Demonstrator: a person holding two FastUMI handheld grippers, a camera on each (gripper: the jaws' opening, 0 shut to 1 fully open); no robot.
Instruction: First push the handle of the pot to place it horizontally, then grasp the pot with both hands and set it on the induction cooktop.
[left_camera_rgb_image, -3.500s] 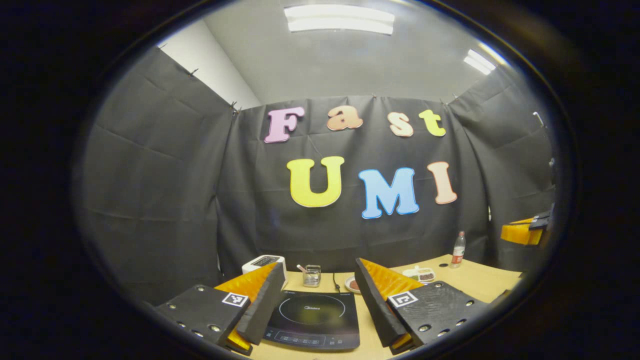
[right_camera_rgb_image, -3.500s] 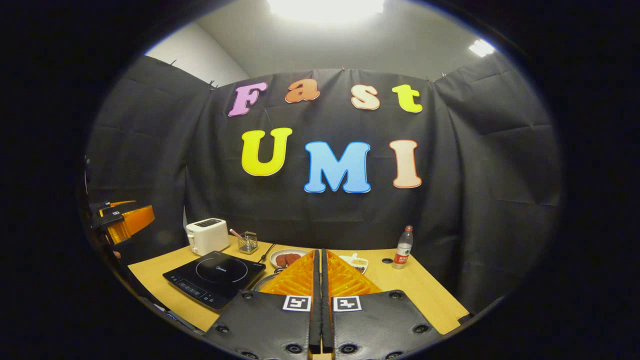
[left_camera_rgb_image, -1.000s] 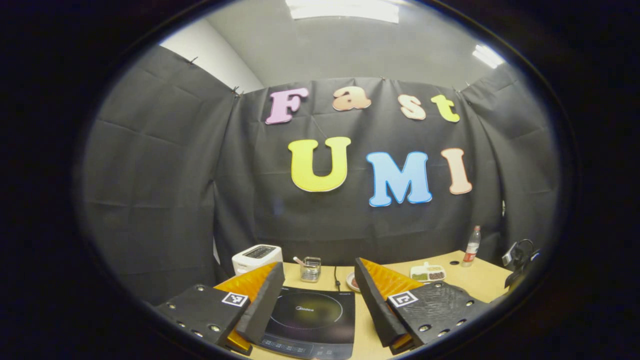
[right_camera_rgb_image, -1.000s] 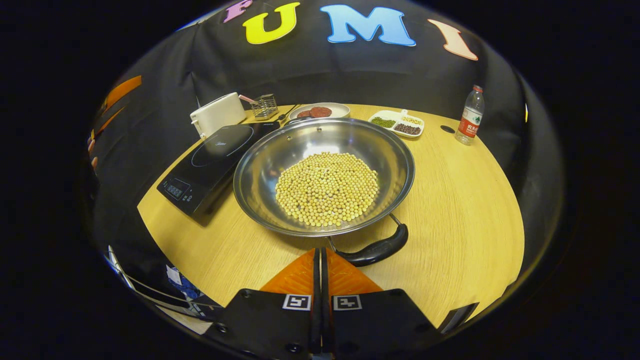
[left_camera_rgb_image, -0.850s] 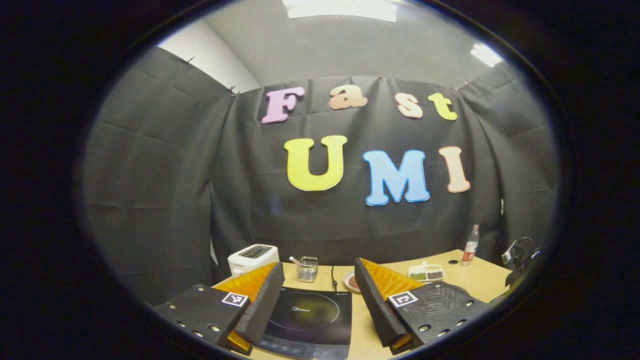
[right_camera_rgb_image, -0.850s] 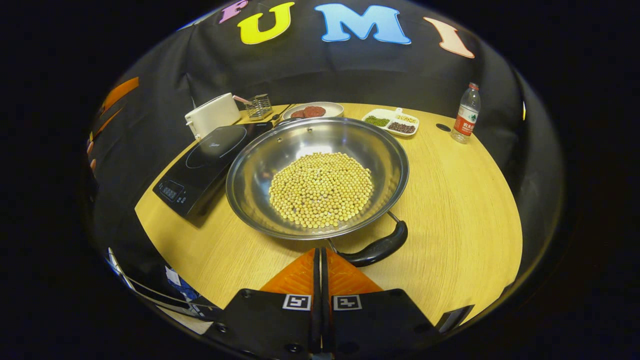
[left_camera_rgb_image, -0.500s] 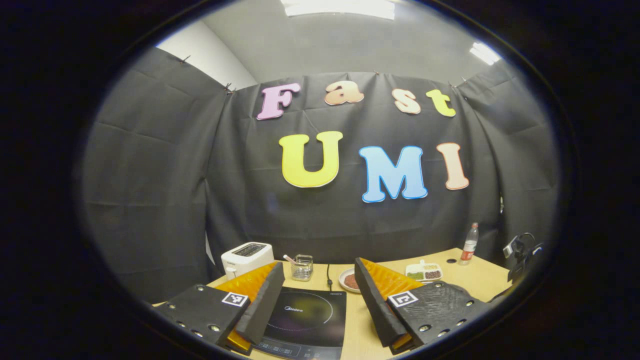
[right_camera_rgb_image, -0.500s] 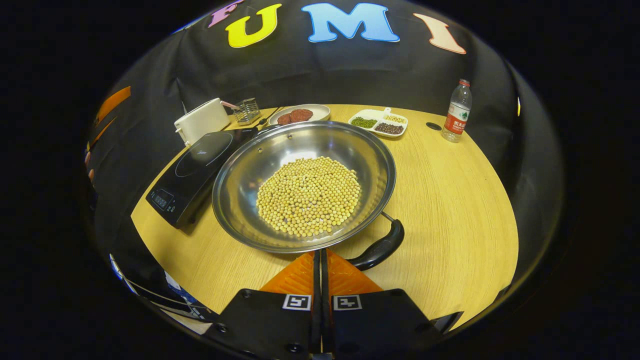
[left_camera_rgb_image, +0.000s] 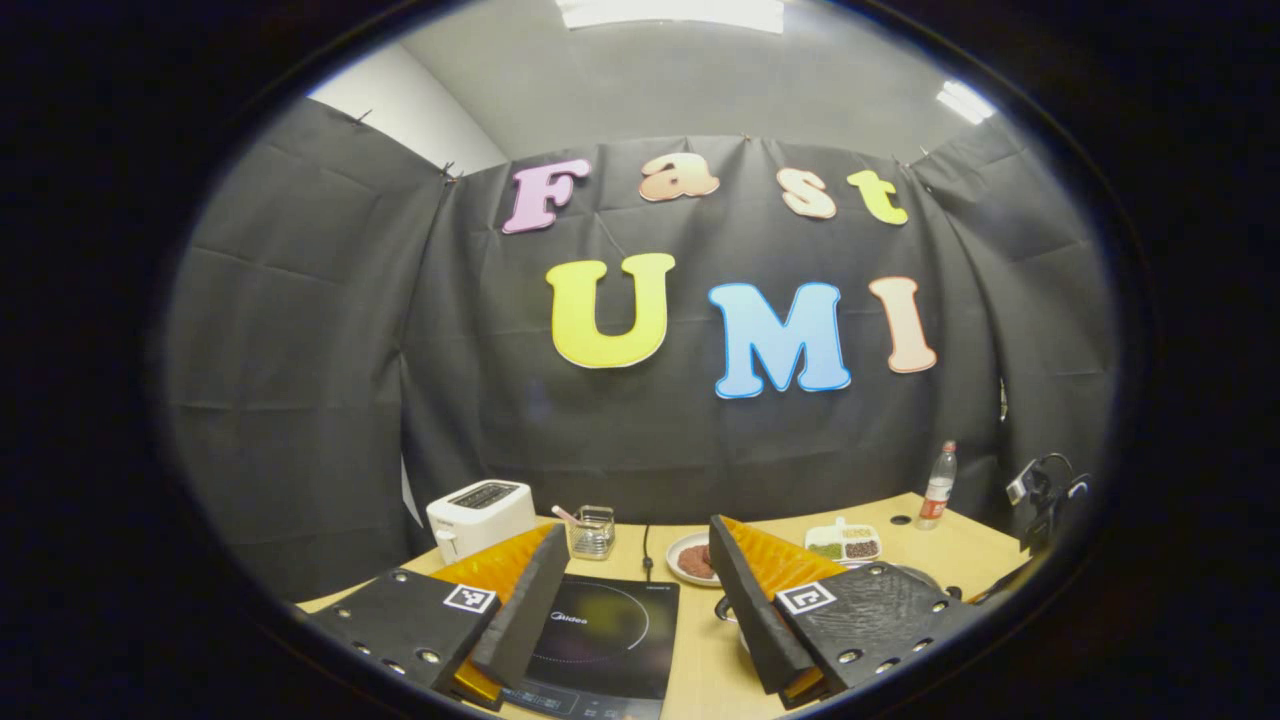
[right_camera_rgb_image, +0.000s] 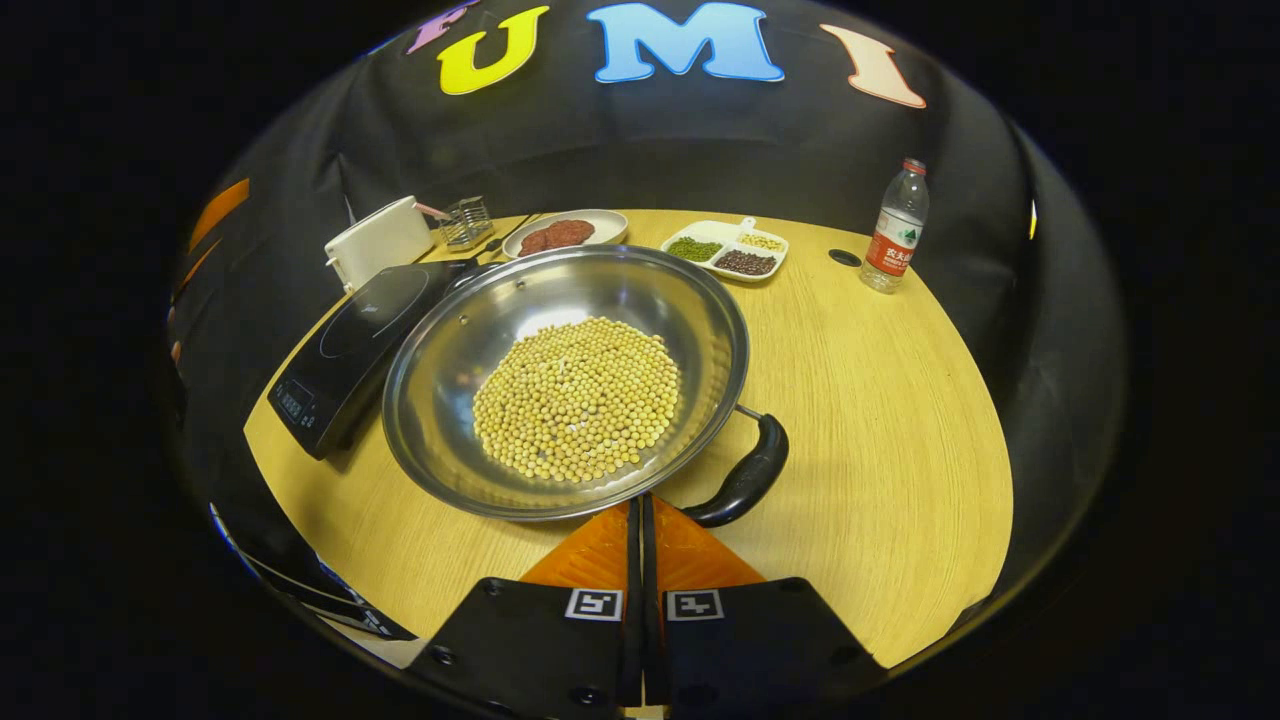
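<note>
A wide steel pot (right_camera_rgb_image: 470, 330) holding a heap of yellow beans (right_camera_rgb_image: 577, 397) sits on the wooden table in the right gripper view. Its black handle (right_camera_rgb_image: 745, 474) curves along the near right rim. My right gripper (right_camera_rgb_image: 640, 505) is shut with nothing between its fingers; its tips are just below the pot's near rim, close to the handle's lower end. The black induction cooktop (right_camera_rgb_image: 352, 334) lies left of the pot, which overlaps its near edge. In the left gripper view my left gripper (left_camera_rgb_image: 632, 560) stands open above the cooktop (left_camera_rgb_image: 605, 640).
At the back of the table stand a white toaster (right_camera_rgb_image: 377, 241), a wire holder (right_camera_rgb_image: 464, 223), a plate of red food (right_camera_rgb_image: 563, 232), a divided dish of beans (right_camera_rgb_image: 728, 250) and a water bottle (right_camera_rgb_image: 893, 228). Bare wood (right_camera_rgb_image: 880, 420) lies right of the pot.
The pot's handle has swung from the near side toward the right as my shut right gripper pushed along the rim. My left gripper has drifted slightly right over the cooktop.
</note>
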